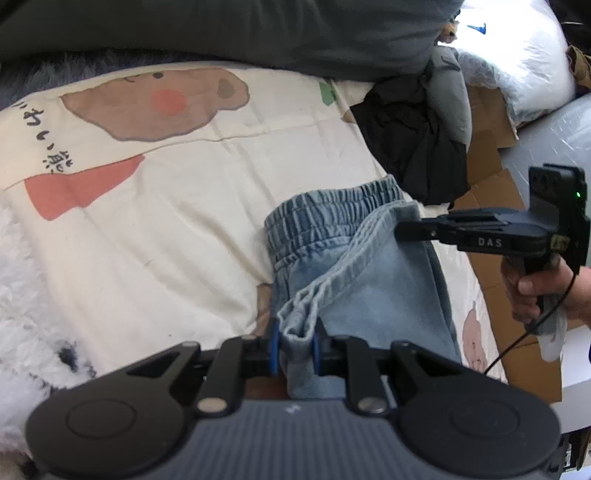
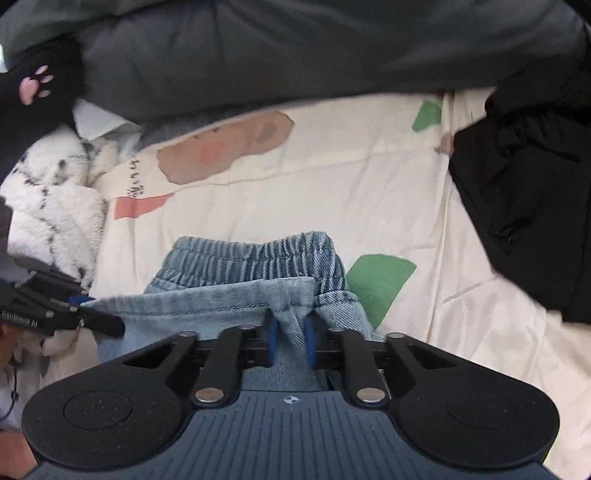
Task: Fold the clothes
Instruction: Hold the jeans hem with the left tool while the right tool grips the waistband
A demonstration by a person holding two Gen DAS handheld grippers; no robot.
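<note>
Left wrist view: left gripper [image 1: 295, 341] at bottom centre, blue pads [image 1: 273, 345] pinched tight on a folded hem of the jeans [image 1: 369, 288]. Jeans are light blue denim, lying centre-right of frame on a cream sheet [image 1: 177, 229] with bear print; elastic waistband [image 1: 332, 206] bunched at their upper edge. Right gripper [image 1: 400, 230] comes in from the right edge, tips clamped on the far hem corner of the jeans; a hand [image 1: 532, 291] holds its grip at mid right, thin black cable hanging below. Black garment [image 1: 410, 136] upper right, just beyond the waistband. Dark grey fabric [image 1: 258, 33] across the top. White fluffy blanket [image 1: 33, 295] at left edge. Cardboard [image 1: 491, 122] and a plastic bag [image 1: 517, 62] upper right. Right wrist view, slightly blurred: right gripper [image 2: 290, 341] bottom centre, blue pads closed on a bunch of denim at the jeans [image 2: 221, 306] hem. Jeans sit in lower centre on the sheet [image 2: 369, 192], waistband [image 2: 258, 254] toward the top of the garment, hem edge stretched flat to the left. Left gripper [image 2: 86, 301] at lower left edge, tips shut on the other hem corner. Black garment [image 2: 524, 206] at right, grey fabric [image 2: 295, 48] along the top, fluffy blanket [image 2: 55, 206] at left, pink paw print [image 2: 35, 86] on a black item upper left.
</note>
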